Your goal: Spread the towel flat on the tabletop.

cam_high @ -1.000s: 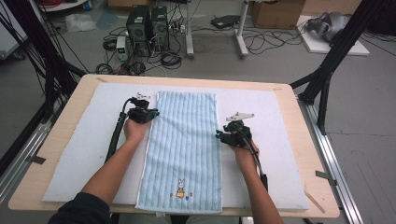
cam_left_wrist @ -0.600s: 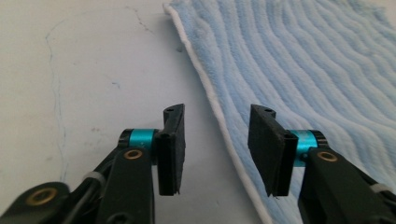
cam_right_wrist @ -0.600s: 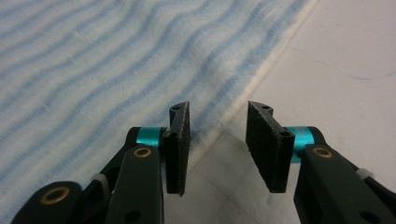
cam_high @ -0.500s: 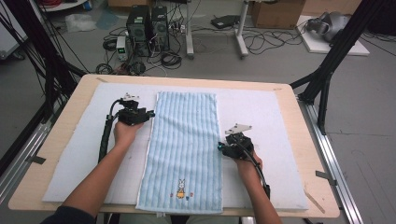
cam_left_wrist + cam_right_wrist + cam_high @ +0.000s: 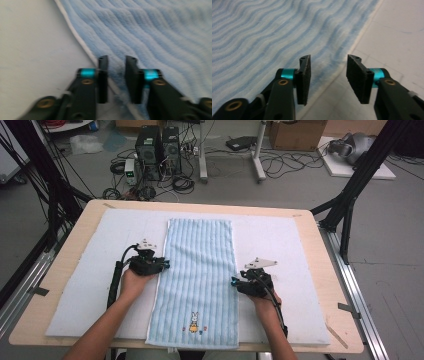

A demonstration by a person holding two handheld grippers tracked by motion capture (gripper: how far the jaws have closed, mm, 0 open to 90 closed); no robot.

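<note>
A light blue striped towel (image 5: 197, 282) lies flat lengthwise down the middle of the white mat (image 5: 290, 245) on the table (image 5: 330, 285), a small rabbit picture near its near end; no writing can be read. The left gripper (image 5: 116, 65) sits at the towel's left hem, its jaws narrow, just closing, the hem between them. The right gripper (image 5: 328, 67) hovers over the right hem, jaws parted and just opening, gripping nothing

Ribbed terry-cloth towel (image 5: 197, 270), matt
</note>
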